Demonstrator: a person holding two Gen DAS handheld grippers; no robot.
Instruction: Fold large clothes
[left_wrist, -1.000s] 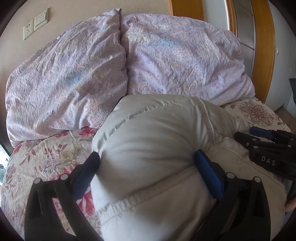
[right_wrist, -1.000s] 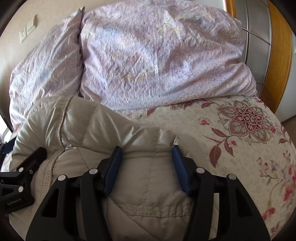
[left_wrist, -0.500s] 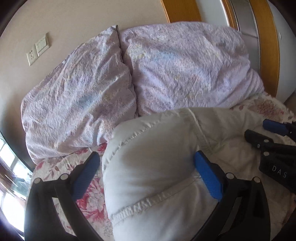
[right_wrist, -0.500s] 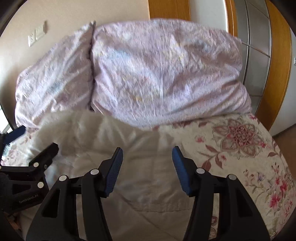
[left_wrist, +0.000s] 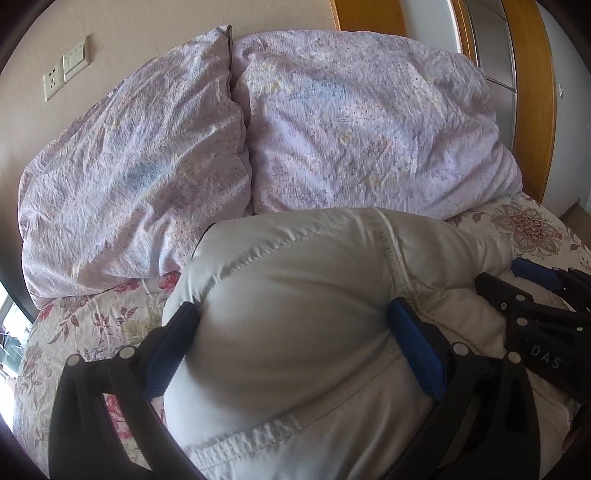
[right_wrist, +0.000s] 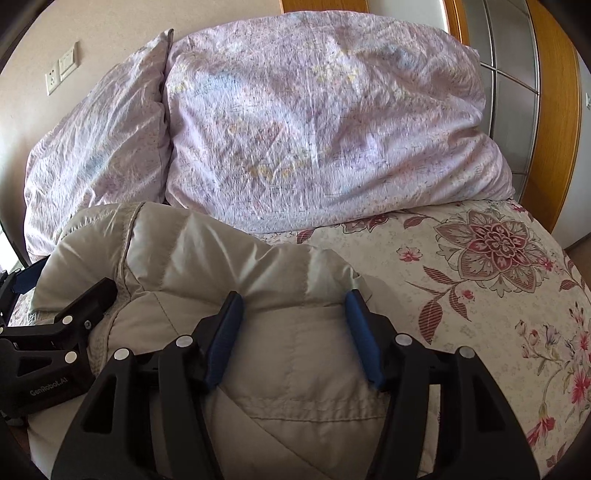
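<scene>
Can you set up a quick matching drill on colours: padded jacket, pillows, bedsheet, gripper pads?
Things:
1. padded jacket
2. pillows
3. bedsheet
4. pads of the right hand-held gripper

Colours:
A. blue
B. pale lilac, crinkled
C. cream with red flowers
D. plain beige

Pairs: 1-D, 2-B, 3-C, 4-A

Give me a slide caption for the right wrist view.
Right claw opening around a puffy beige jacket on a floral bed.
</scene>
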